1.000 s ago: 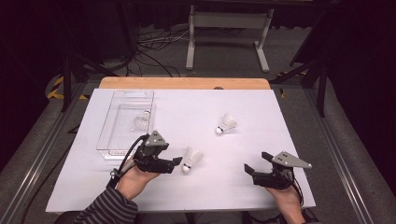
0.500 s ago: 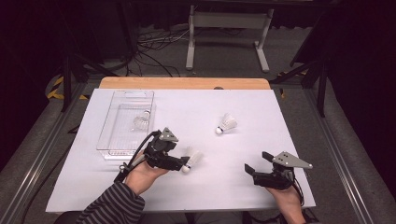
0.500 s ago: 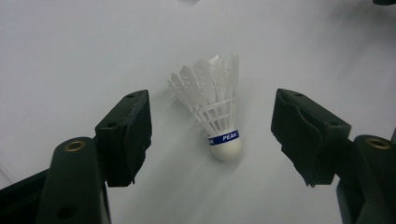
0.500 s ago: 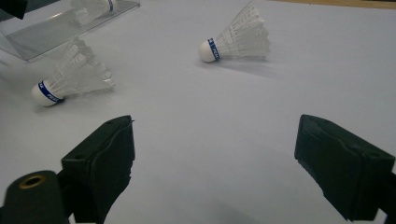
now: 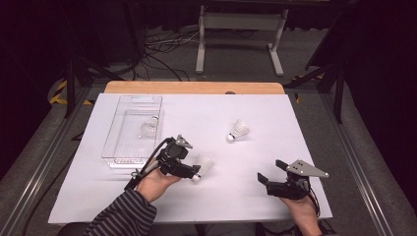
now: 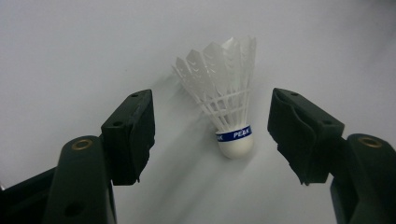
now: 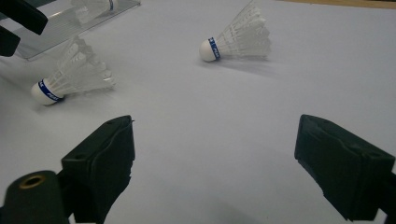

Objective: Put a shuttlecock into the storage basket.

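Left tongs (image 6: 212, 135) are down at the near shuttlecock (image 6: 229, 102), jaws wide but just now narrowing, the cork tip sitting between them with daylight on both sides, nothing pinched. Right tongs (image 7: 215, 163) gape open over bare white tabletop (image 5: 275, 147), holding nothing. A second shuttlecock (image 7: 238, 37) lies well ahead of them, and a clear tray (image 5: 133, 130) sits beyond the left tongs.

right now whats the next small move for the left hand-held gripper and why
Probably close the left hand-held gripper on the shuttlecock. Its jaws have just been closing a little, and the shuttlecock lies on the white table between the pads without touching either. The cork end sits nearer the right pad, so shift slightly to centre it first.
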The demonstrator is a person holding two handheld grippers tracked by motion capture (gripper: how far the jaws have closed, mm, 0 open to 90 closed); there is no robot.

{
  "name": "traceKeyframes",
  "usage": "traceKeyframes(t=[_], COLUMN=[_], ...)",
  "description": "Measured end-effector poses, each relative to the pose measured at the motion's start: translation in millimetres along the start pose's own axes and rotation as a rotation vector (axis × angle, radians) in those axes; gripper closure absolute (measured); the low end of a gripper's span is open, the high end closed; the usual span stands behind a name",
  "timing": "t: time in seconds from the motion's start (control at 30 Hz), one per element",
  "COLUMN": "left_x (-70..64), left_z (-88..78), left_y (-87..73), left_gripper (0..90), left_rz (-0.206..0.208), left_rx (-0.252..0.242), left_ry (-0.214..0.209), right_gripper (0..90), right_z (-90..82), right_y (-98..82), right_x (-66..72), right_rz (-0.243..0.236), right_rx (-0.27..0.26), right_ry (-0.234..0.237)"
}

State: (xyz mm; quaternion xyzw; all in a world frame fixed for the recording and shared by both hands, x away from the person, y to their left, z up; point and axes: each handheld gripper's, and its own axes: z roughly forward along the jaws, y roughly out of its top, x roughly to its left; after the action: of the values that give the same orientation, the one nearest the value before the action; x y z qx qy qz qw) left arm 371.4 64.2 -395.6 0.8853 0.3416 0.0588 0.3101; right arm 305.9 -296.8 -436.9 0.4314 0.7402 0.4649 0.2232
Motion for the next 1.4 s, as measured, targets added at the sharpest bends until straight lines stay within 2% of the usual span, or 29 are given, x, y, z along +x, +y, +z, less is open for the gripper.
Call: traceKeyframes(t=[0.47,0.5,0.73,0.93,1.4], left_x=[-4.7,-4.4,-5.6,-5.9,-5.9], left_z=[17.3,18.6,25.0,32.8,43.6], left_y=[3.6,3.9,5.2,5.1,5.2], left_gripper=[33.7,33.7,34.7,34.6,39.2], left_rz=[-0.022,-0.013,-0.015,-0.013,-0.016], left_rx=[0.085,0.087,0.110,0.154,0.189], left_ry=[0.012,0.010,0.015,0.009,0.011], right_gripper=[12.7,12.7,12.7,12.7,12.7], right_z=[-0.4,-0.4,-0.3,-0.1,-0.3], right_y=[0.1,0.1,0.1,0.0,0.3], right_x=[0.5,0.5,0.5,0.3,0.9], right_rz=[-0.001,-0.001,-0.002,-0.004,-0.006], right_rx=[-0.003,-0.003,-0.003,-0.002,-0.004], right_ry=[0.003,0.003,0.004,0.004,0.006])
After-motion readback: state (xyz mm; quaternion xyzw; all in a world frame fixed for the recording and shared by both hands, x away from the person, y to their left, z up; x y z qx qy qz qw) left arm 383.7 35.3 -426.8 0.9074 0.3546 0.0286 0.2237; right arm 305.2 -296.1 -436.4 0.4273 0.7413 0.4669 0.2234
